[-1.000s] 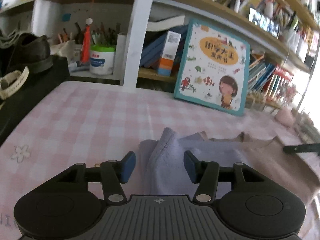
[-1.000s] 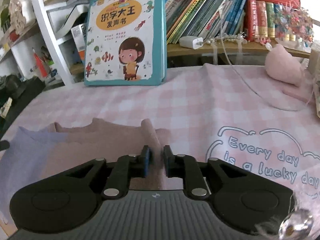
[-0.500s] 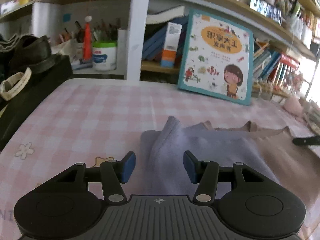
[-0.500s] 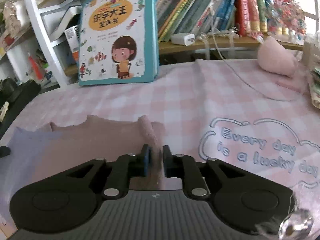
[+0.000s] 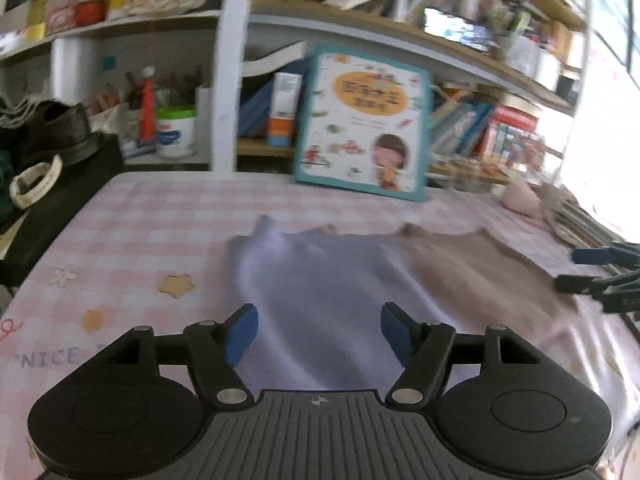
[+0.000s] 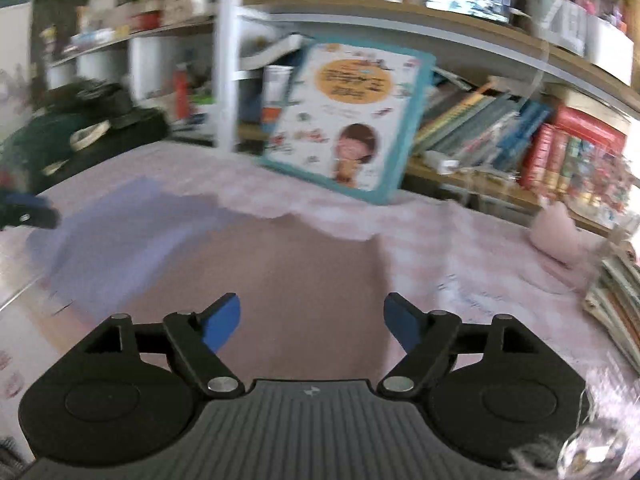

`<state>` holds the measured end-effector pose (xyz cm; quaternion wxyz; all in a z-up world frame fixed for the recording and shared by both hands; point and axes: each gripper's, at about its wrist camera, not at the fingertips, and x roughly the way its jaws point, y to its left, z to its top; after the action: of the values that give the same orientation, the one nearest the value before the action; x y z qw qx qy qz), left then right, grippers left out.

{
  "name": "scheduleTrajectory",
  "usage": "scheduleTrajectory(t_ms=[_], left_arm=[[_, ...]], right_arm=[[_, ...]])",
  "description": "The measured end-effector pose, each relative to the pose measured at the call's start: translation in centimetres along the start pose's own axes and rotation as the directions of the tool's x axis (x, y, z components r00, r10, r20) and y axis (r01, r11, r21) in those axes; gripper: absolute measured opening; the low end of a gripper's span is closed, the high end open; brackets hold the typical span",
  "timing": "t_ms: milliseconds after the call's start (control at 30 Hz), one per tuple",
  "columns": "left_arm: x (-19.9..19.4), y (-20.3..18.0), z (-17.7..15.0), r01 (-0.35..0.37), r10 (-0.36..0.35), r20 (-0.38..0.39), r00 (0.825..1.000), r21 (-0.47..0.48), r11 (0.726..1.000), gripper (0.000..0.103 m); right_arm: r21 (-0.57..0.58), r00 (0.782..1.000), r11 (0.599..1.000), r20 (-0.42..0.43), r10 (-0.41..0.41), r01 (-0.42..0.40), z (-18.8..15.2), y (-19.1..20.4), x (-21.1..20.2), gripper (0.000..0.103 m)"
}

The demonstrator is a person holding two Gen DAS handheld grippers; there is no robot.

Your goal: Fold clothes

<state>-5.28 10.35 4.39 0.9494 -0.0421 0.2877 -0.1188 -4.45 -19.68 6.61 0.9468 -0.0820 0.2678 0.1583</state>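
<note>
Two grippers (image 5: 318, 334) (image 6: 312, 326), seemingly one two-tone garment (image 5: 360, 276), one picture book (image 5: 362, 128).

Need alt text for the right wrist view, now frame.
Right tool open, holding nothing, above a pink-and-lavender garment spread on a pink checked tablecloth. A children's book leans against the bookshelf behind; image is motion-blurred.

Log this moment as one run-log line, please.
phase: between folds | left gripper: open, over lavender half | right gripper: open, over pink half | two-tone garment: flat on checked tablecloth, ungripped | frames: blurred
</note>
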Motion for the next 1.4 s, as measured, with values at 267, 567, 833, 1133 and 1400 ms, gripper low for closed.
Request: scheduleTrajectory(t_ms=[267, 567, 833, 1133, 1400], left_arm=[[-2.0, -0.8, -2.9, 0.014, -0.021, -0.083, 0.996, -0.086, 0.996, 0.076], [-2.0, 1.7, -4.9, 0.040, -0.089, -0.141, 0.986, -0.319, 0.947, 0.076], [-0.3, 4.6, -5.7, 0.081, -0.165, -0.100, 0.981, -0.563, 0.823, 0.076], [0.9, 7.1, -6.1, 0.102, -0.159, -0.008, 0.987, -0.735, 0.670, 0.072], [2.1, 8.3, -6.0, 0.054, -0.091, -0.006, 0.996, -0.760, 0.648, 0.030]], right_arm=[[0.150, 0.999, 0.988, -0.041, 0.029, -0.023, -2.2, 0.3, -1.2, 0.079], [0.222, 0.998, 0.975, -0.052, 0.030, -0.018, -3.7, 0.7, -2.7, 0.079], [0.356, 1.000, 0.934, -0.013, 0.018, -0.012, -3.3, -3.1, -2.6, 0.076], [0.449, 0.995, 0.894, -0.088, 0.047, -0.002, -3.4, -6.0, 1.3, 0.037], [0.465, 0.990, 0.885, -0.116, 0.086, -0.023, -4.1, -6.0, 3.3, 0.028]])
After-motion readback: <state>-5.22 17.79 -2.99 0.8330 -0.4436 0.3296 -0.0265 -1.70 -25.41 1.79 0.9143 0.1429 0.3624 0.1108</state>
